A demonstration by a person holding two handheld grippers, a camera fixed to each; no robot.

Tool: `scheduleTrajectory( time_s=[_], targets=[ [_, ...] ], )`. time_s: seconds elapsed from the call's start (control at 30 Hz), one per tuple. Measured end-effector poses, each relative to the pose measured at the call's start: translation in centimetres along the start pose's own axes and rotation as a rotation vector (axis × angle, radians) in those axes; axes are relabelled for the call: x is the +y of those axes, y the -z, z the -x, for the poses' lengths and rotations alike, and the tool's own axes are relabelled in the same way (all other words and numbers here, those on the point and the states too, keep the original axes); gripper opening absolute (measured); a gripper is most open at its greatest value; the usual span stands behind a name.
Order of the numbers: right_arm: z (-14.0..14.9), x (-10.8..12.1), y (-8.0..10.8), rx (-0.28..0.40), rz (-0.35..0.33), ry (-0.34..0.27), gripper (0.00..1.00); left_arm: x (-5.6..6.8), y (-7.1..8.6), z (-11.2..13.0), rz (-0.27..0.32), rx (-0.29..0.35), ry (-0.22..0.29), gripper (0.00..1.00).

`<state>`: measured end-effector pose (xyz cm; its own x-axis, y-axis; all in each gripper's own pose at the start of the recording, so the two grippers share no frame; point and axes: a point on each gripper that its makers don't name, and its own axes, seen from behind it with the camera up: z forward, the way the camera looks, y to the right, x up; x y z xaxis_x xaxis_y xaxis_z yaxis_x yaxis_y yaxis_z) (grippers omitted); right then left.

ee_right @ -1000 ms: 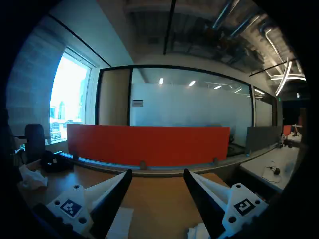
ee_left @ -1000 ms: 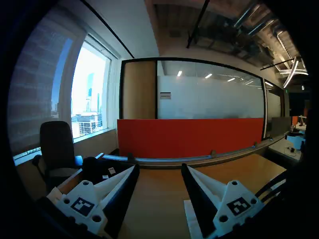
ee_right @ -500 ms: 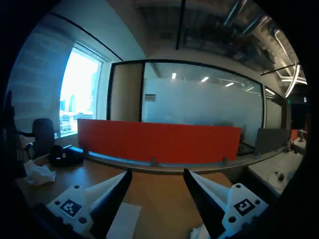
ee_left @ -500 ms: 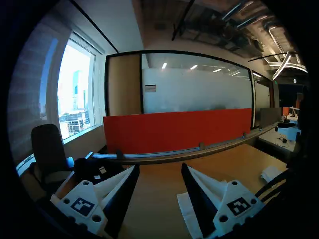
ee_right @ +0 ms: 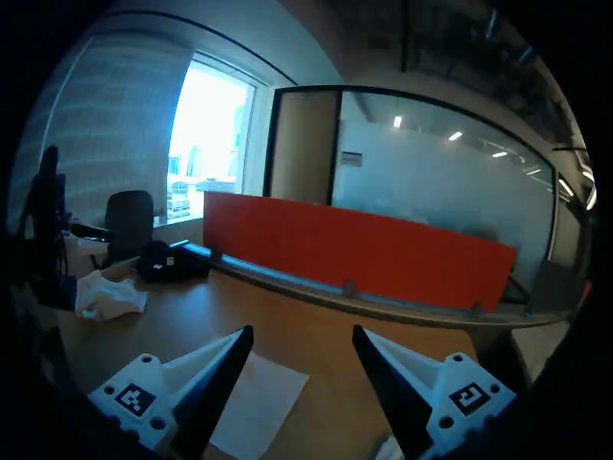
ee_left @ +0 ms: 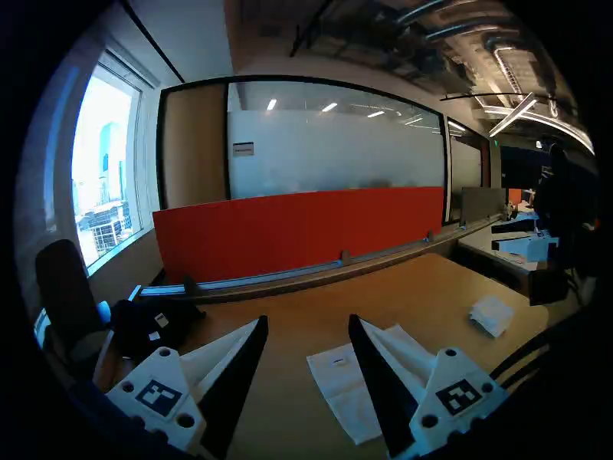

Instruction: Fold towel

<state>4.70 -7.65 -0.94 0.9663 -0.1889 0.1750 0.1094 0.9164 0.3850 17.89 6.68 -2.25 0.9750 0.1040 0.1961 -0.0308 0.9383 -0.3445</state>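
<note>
A flat white towel [ee_left: 342, 381] lies spread on the wooden desk [ee_left: 406, 291], just ahead of and partly under my left gripper's right finger. My left gripper [ee_left: 306, 320] hangs open above the desk with nothing between its fingers. In the right gripper view a flat white towel [ee_right: 260, 402] lies on the desk [ee_right: 322, 345] below the open right gripper [ee_right: 301, 331], partly hidden behind its left finger. Both grippers are clear of the cloth.
A small folded white cloth [ee_left: 491, 314] sits near the desk's right edge. A crumpled white cloth [ee_right: 109, 296] and a black bag [ee_right: 170, 261] lie at the left. An orange divider [ee_left: 299, 230] borders the back. An office chair [ee_right: 129, 221] stands by the window.
Both cameras have tipped down toward the desk. The left view swung right and the right view swung left, bringing the flat towel further into sight. Both grippers stayed open.
</note>
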Motion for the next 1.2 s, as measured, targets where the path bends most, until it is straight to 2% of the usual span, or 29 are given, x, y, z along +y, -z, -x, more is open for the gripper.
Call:
scheduleTrajectory(
  time_s=[0.27, 0.47, 0.83, 1.2],
  targets=[
    [1.7, -1.1, 0.1, -0.064, -0.062, 0.042, 1.00, 1.4, -0.2, 1.8, 0.053, -0.057, -0.047, 0.77],
    [3.0, -1.8, 0.1, -0.109, -0.106, 0.074, 1.00, 2.5, -0.5, 3.5, 0.100, -0.099, -0.064, 0.77],
    [6.4, -2.4, -0.2, -0.180, -0.139, 0.087, 1.00, 3.8, -1.2, 6.4, 0.135, -0.148, -0.074, 0.77],
    [10.2, -3.4, -1.1, -0.227, -0.160, 0.077, 1.00, 4.9, -2.2, 10.3, 0.158, -0.196, -0.079, 0.77]
  ],
)
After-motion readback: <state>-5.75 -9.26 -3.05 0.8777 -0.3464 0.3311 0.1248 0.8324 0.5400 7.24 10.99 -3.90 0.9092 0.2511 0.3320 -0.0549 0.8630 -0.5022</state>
